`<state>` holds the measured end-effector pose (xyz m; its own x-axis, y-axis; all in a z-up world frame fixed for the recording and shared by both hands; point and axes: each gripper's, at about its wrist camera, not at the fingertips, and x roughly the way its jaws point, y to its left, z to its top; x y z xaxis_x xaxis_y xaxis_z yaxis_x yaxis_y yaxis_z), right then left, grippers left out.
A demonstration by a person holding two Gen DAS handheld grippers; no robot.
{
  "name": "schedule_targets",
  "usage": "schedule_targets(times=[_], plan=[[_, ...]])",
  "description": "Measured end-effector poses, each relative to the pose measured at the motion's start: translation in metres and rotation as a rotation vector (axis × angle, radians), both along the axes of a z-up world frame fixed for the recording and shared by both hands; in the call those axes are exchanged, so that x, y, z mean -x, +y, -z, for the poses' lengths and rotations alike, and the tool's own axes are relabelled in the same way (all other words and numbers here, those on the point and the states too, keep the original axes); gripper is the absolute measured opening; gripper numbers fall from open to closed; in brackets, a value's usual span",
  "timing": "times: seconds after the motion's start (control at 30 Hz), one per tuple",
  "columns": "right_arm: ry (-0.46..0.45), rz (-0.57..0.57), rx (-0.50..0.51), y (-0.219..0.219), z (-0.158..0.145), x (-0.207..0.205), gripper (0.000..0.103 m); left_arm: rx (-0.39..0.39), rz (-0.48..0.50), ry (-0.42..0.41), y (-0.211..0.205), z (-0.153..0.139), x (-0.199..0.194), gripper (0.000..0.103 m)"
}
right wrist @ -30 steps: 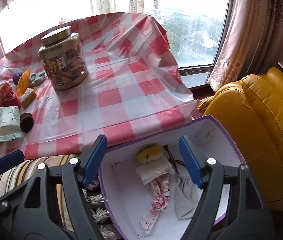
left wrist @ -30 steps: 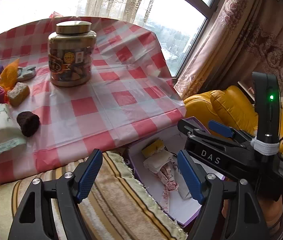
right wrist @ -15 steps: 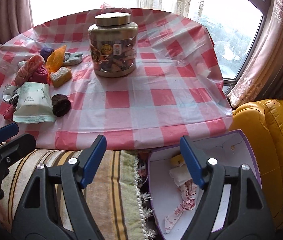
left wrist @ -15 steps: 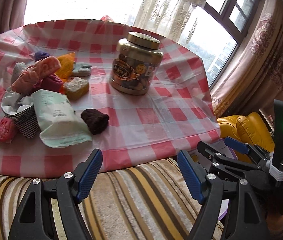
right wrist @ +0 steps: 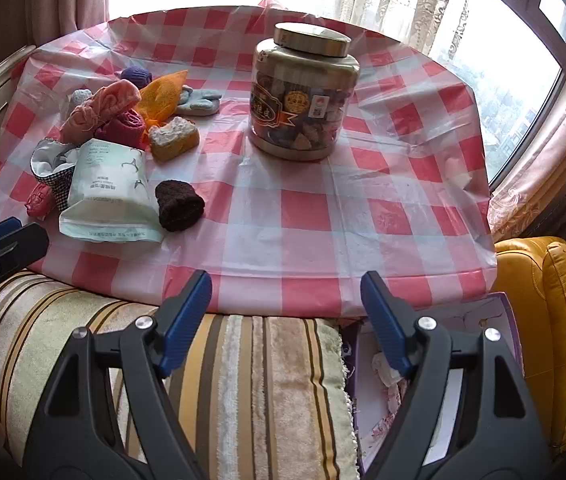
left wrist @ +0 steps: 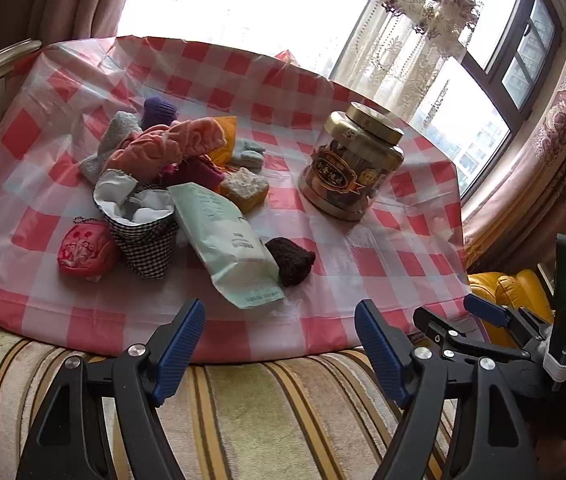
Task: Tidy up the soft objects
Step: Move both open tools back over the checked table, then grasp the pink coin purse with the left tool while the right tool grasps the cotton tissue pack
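Observation:
A heap of soft things lies on the left of the red-checked table (left wrist: 363,248): a pale green pouch (left wrist: 229,240), a dark brown knit piece (left wrist: 292,265), a checked fabric bag (left wrist: 143,236), a pink pouch (left wrist: 83,250), a peach glove (left wrist: 163,148) and a yellow sponge (left wrist: 245,189). My left gripper (left wrist: 281,344) hovers open and empty over the table's near edge, below the green pouch (right wrist: 109,192). My right gripper (right wrist: 285,318) is open and empty too, near the brown piece (right wrist: 179,206). A white box (right wrist: 367,412) with cloths in it sits low at the right.
A tall gold-lidded jar (right wrist: 303,96) stands mid-table. A striped plush cushion (right wrist: 243,380) runs along the near side under both grippers. A yellow leather armchair (right wrist: 555,312) is at the right. Window and curtains lie behind the table.
Both grippers have swung left, from over the white box to the table's near edge. The heap of soft things has come into fuller view; the box has slid out to the right.

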<state>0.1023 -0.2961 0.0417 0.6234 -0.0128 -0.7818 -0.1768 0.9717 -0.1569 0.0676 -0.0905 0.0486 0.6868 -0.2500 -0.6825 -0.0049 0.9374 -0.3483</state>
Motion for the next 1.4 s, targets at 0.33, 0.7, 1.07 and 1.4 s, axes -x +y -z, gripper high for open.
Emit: schedule_targets(times=[0.33, 0.7, 1.07, 1.4], plan=[[0.017, -0.050, 0.029, 0.036, 0.005, -0.016, 0.079, 0.032, -0.065, 0.009, 0.042, 0.006, -0.005, 0.078], [0.101, -0.168, -0.117, 0.074, 0.018, -0.059, 0.080, 0.045, -0.166, 0.041, 0.093, 0.018, -0.021, 0.078], [0.186, -0.301, -0.196, 0.121, 0.037, -0.092, 0.087, 0.099, -0.199, 0.104, 0.118, 0.037, -0.042, 0.078], [0.245, -0.393, -0.115, 0.164, 0.071, -0.115, 0.089, 0.000, -0.245, 0.237, 0.148, 0.060, -0.075, 0.082]])
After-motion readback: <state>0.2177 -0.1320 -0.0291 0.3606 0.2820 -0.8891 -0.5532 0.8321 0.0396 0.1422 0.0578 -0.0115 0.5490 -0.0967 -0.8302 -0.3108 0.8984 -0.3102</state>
